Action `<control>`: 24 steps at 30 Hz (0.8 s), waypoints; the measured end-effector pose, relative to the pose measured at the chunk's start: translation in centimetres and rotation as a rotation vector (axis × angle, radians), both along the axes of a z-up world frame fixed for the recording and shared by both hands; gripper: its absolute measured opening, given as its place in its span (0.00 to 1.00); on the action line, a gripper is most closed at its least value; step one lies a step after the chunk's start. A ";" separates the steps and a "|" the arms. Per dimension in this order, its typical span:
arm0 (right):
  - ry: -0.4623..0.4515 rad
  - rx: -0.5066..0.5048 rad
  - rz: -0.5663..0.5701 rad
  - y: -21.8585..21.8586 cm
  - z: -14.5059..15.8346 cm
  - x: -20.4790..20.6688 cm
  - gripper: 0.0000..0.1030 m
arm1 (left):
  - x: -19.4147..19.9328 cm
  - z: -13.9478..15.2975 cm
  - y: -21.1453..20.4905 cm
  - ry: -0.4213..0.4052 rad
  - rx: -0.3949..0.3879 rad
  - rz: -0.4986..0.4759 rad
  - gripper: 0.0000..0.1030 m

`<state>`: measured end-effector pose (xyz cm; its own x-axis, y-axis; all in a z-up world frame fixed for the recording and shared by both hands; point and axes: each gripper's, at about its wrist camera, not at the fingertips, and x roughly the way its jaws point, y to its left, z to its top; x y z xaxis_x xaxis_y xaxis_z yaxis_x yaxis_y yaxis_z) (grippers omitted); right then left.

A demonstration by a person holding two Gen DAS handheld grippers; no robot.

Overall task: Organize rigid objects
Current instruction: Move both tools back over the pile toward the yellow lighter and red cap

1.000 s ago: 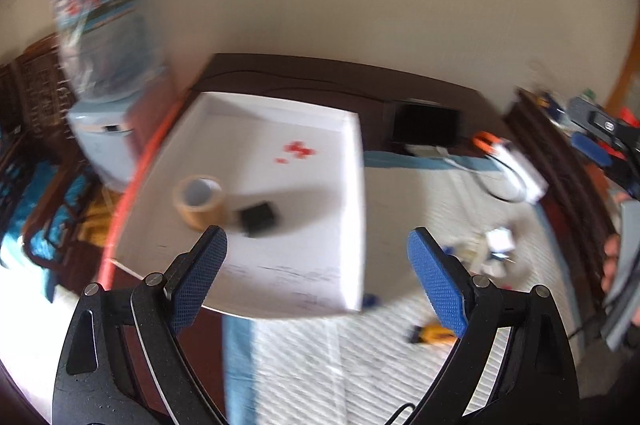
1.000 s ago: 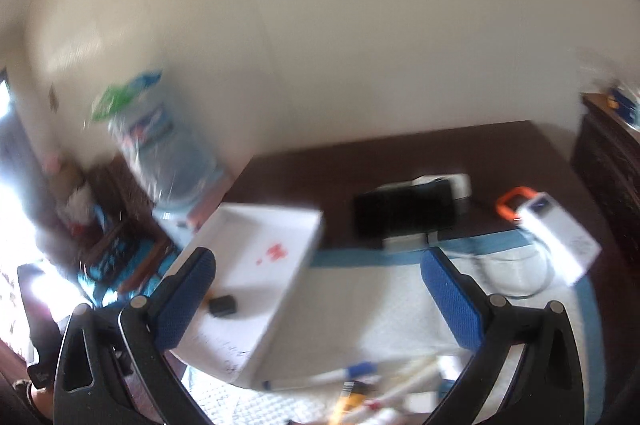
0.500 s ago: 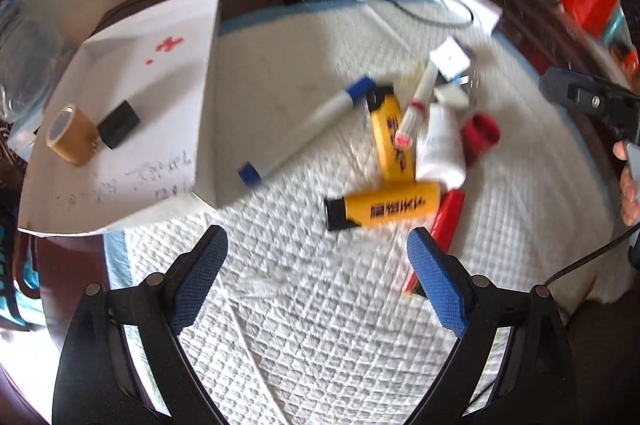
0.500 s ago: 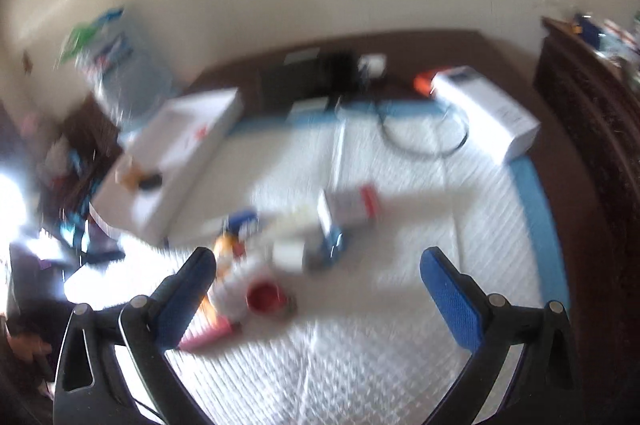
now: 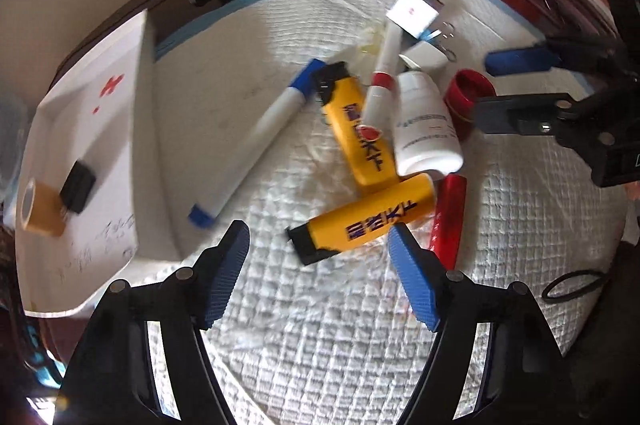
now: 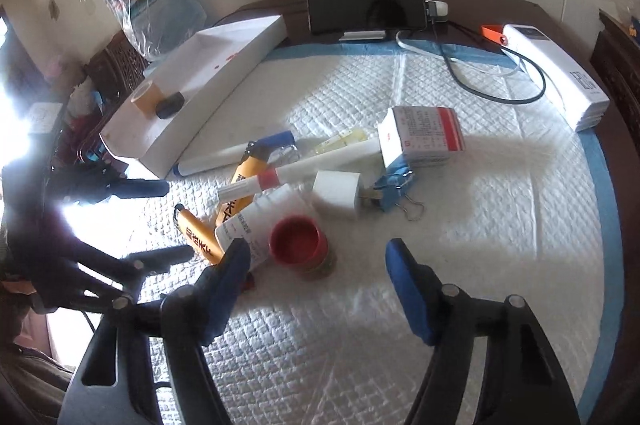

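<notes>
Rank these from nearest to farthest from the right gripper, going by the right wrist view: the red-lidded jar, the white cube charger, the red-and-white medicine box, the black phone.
1. Red-lidded jar: just ahead of the right gripper, toward its left finger.
2. White cube charger: behind the jar, mid-pad.
3. Red-and-white medicine box: farther back, slightly right.
4. Black phone: propped at the table's far edge.

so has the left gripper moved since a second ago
Yes. The left gripper has come down over the yellow lighter on the white pad, away from the white tray, its empty jaws closing somewhat.
</notes>
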<state>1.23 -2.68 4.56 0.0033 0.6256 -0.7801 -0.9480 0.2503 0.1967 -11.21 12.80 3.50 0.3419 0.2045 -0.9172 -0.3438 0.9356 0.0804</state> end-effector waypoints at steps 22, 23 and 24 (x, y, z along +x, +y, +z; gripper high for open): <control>0.070 0.047 -0.051 -0.8 1.3 1.1 0.30 | -2.4 0.2 -0.8 -0.068 -0.159 0.064 0.22; 0.076 0.053 -0.056 -1.0 1.5 1.2 0.30 | -2.4 0.2 -0.8 -0.070 -0.151 0.069 0.22; 0.082 0.058 -0.060 -1.0 1.6 1.2 0.30 | -2.3 0.4 -0.8 -0.074 -0.146 0.077 0.22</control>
